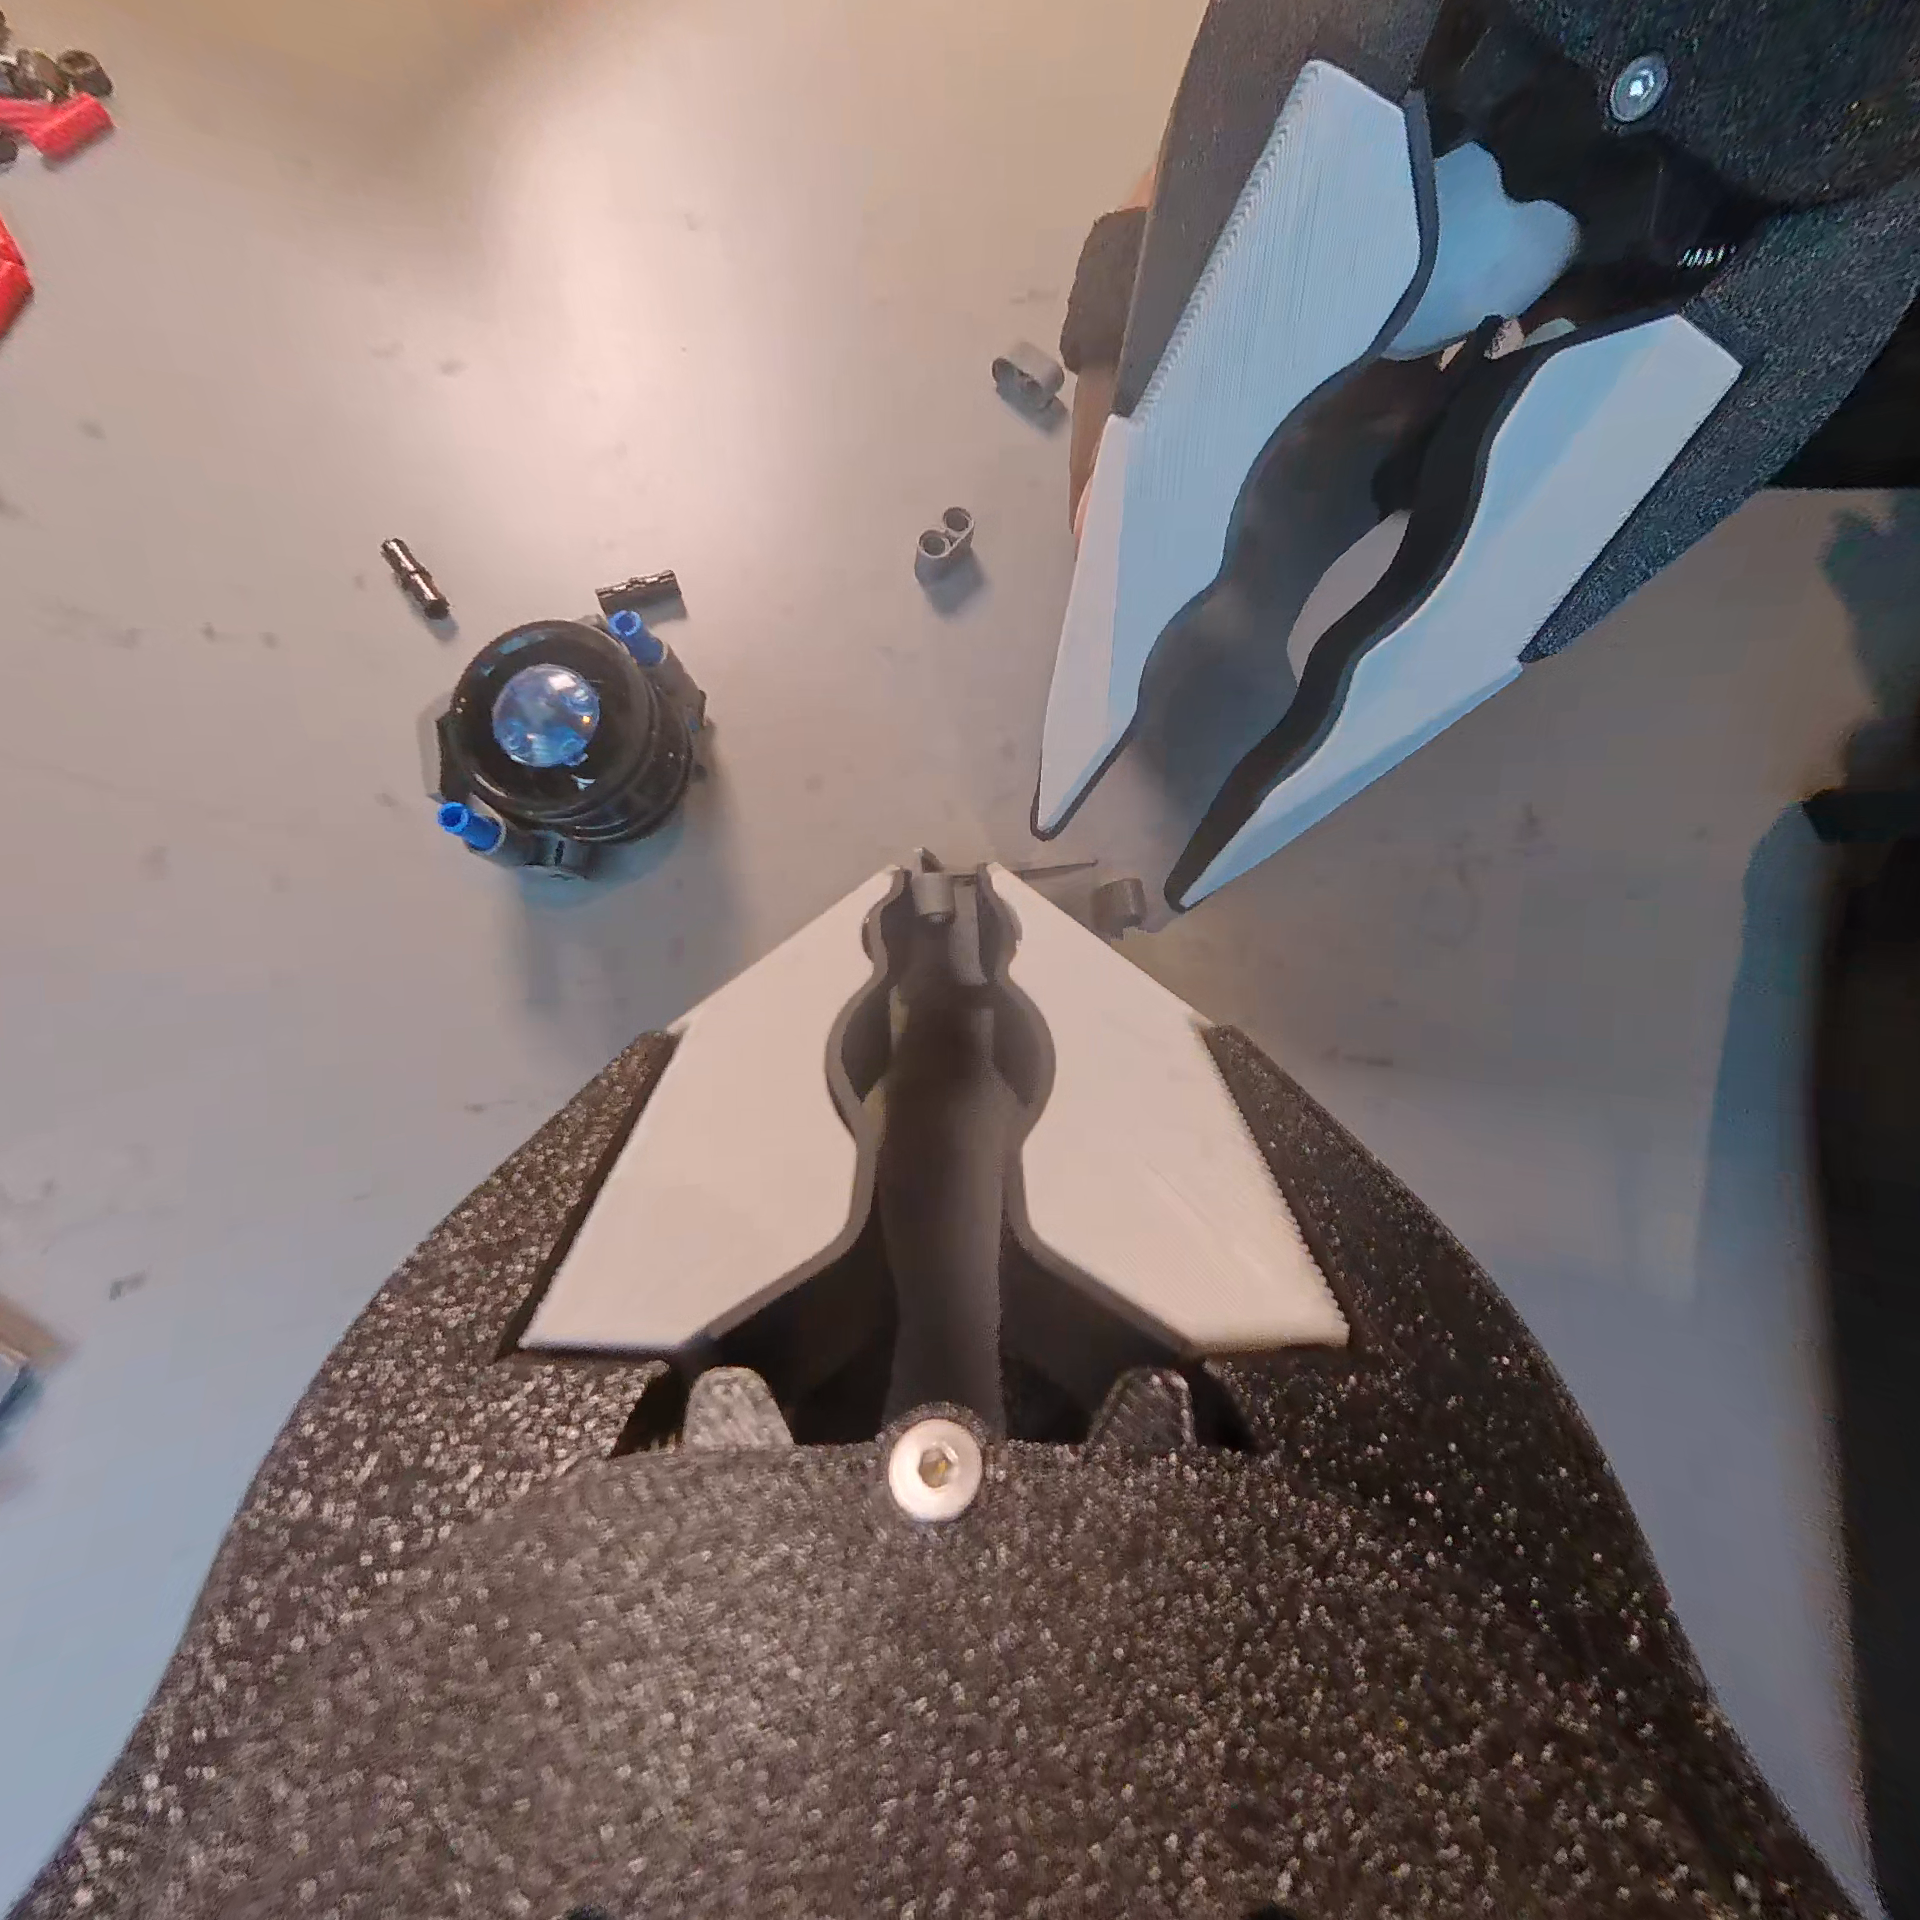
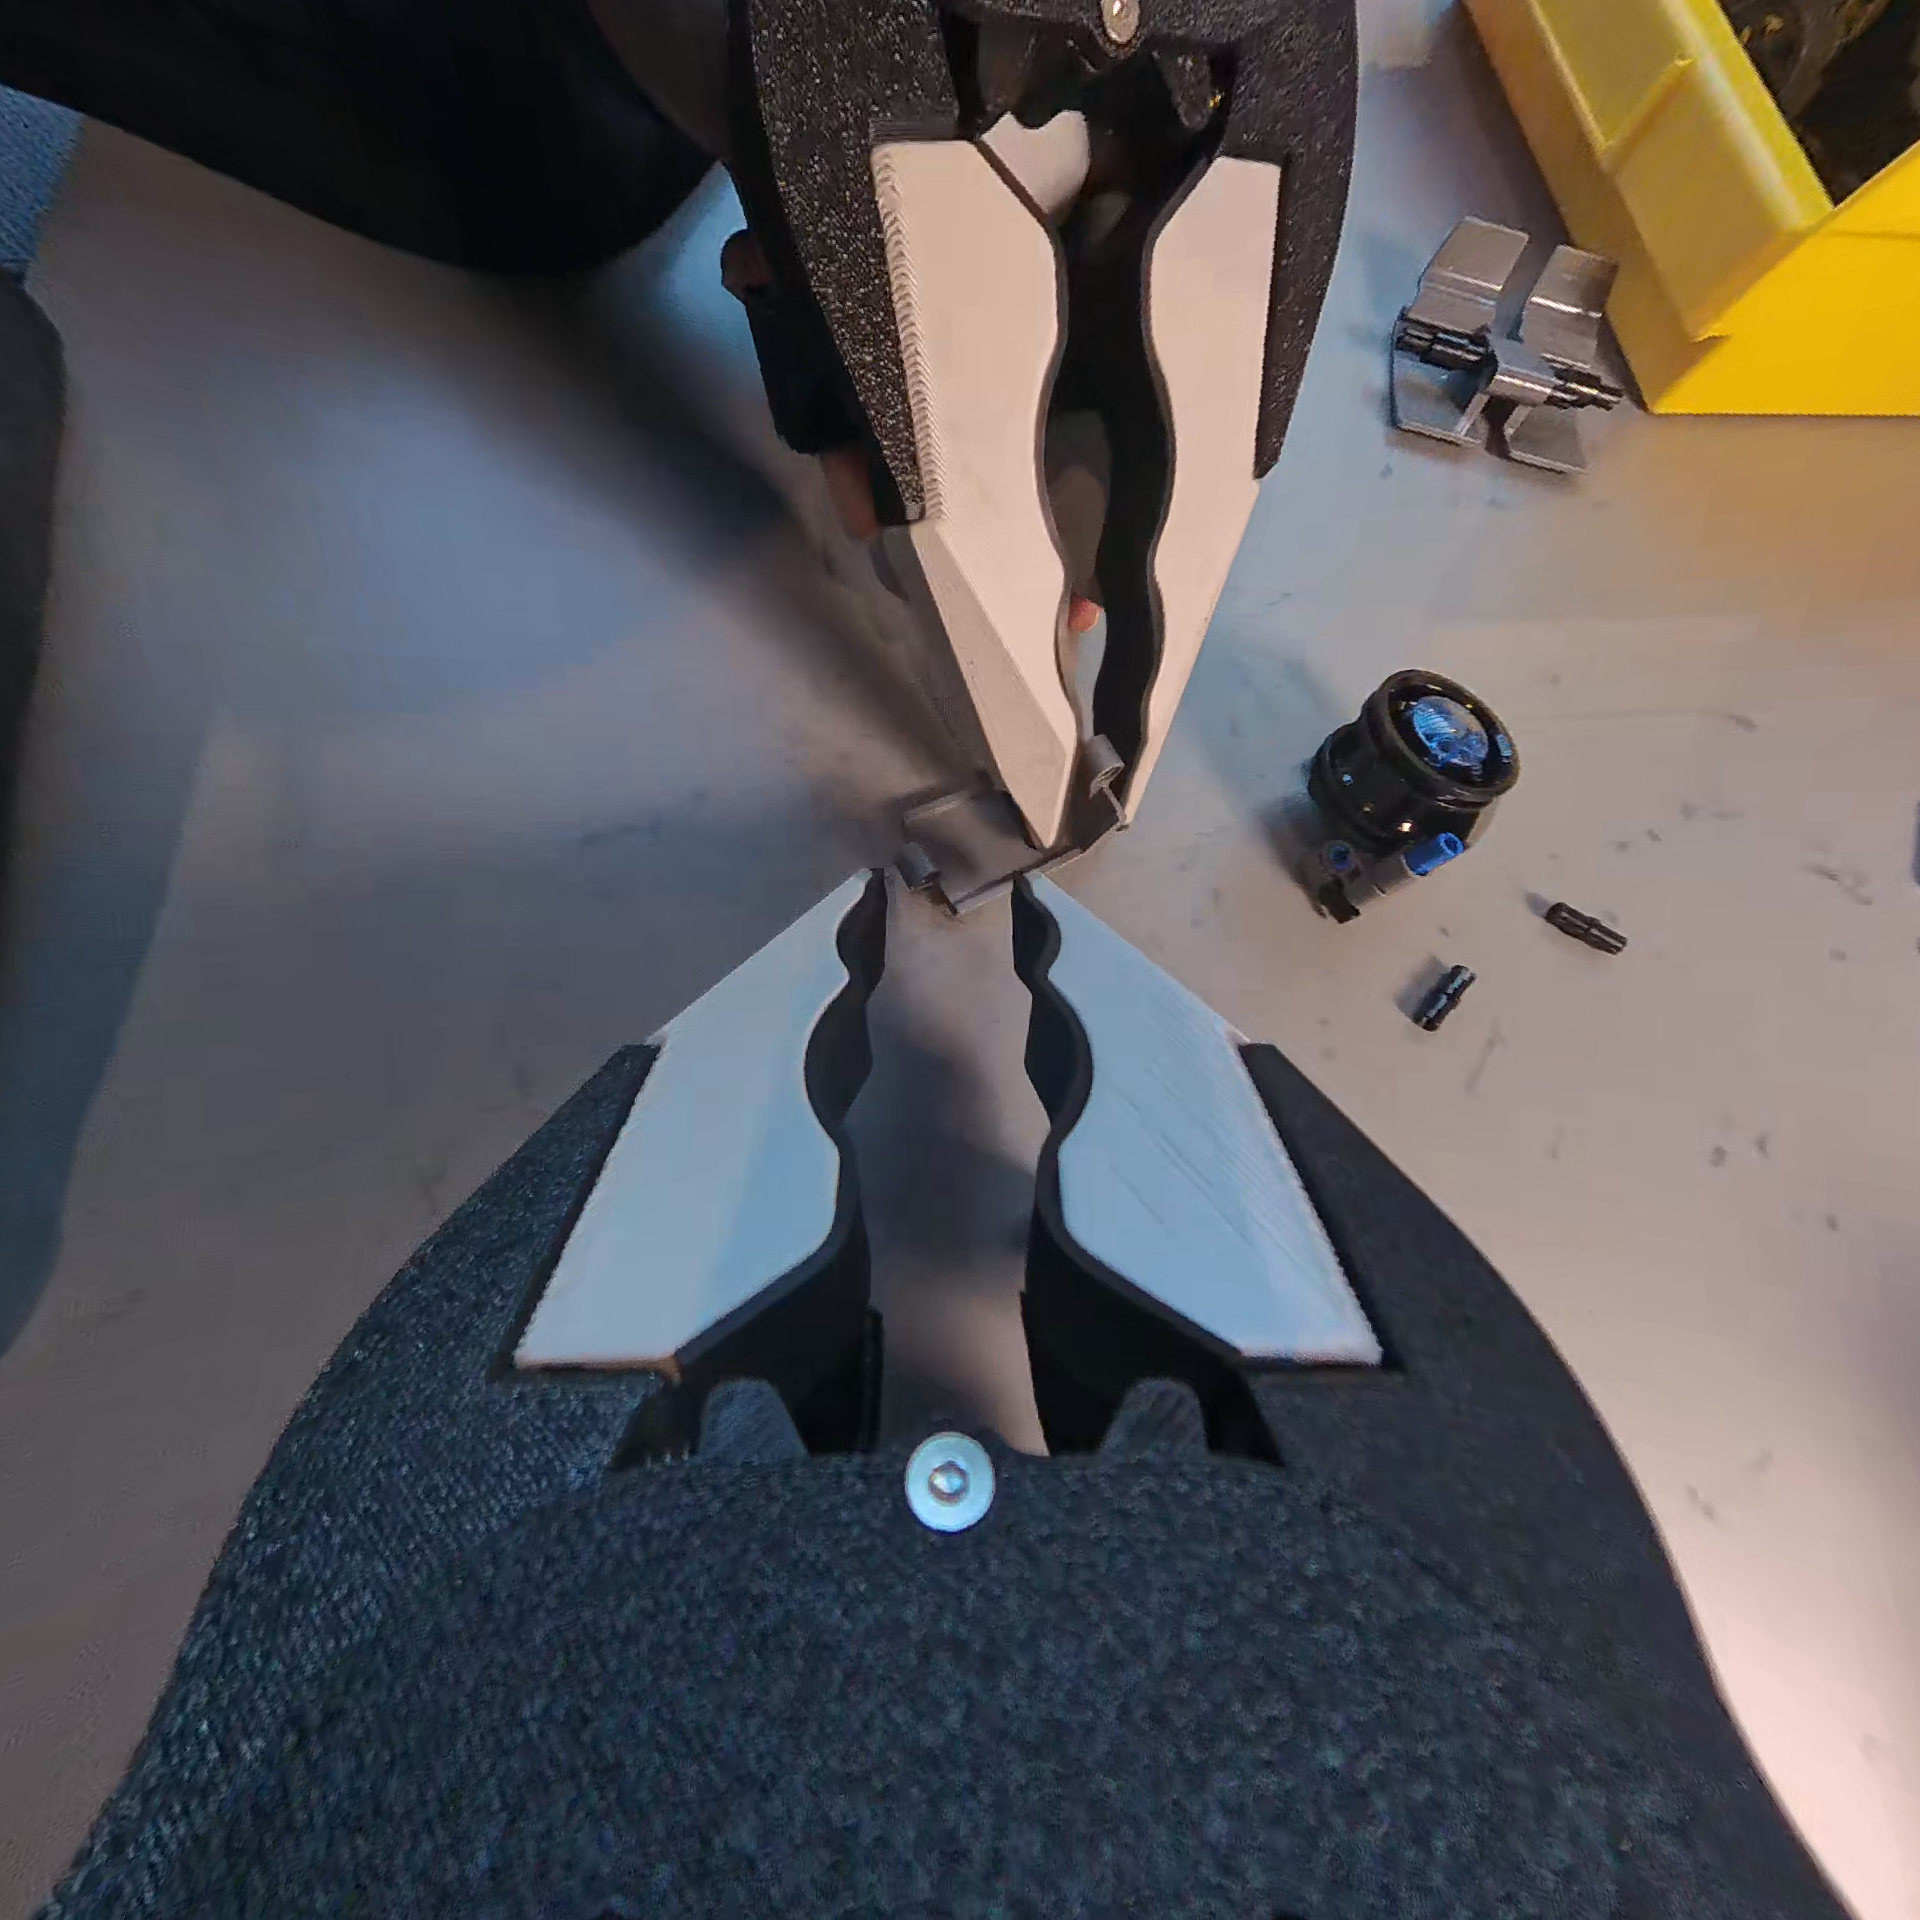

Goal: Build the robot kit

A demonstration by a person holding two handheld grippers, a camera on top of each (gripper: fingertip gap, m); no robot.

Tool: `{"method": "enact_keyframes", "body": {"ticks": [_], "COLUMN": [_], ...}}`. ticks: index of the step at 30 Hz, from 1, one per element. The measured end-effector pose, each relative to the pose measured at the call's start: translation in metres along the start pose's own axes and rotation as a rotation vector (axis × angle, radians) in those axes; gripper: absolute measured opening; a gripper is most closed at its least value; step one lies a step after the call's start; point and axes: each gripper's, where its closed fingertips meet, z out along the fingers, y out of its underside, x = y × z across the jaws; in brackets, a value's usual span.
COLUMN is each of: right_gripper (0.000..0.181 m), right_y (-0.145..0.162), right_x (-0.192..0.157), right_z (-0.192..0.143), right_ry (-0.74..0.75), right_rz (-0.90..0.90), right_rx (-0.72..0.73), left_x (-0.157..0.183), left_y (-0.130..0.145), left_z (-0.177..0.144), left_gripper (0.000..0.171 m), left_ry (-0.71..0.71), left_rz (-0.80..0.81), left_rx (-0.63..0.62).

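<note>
Left gripper [image 1: 948,902] pinched a small grey angled plastic bracket [image 2: 961,847]; the spread right gripper [image 2: 951,894] flanked the bracket's free end.

**Speckled black shells, pale grey fingers**

The left gripper [image 1: 951,883] is showing a rough black speckled shell, one silver hex screw at its centre, and two pale grey ribbed fingers [image 1: 727,1122] with wavy black inner liners. The right gripper [image 2: 951,894] is wearing the same build: grainy dark body, silver screw, grey wedge fingers [image 2: 717,1164] edged in black. The hand [image 2: 800,353] behind the left gripper is wearing a black fingerless glove.
</note>
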Motion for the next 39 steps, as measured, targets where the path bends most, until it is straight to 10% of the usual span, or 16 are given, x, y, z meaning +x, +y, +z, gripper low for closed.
{"method": "enact_keyframes", "body": {"ticks": [39], "right_gripper": [0.024], "right_y": [0.038], "right_x": [0.086], "right_z": [-0.052], "right_ry": [0.178], "right_rz": [0.128], "right_rx": [-0.038], "left_x": [-0.017], "left_y": [-0.018], "left_z": [-0.025], "left_gripper": [0.013], "left_ry": [-0.005], "left_rz": [0.029], "left_rx": [0.138]}}
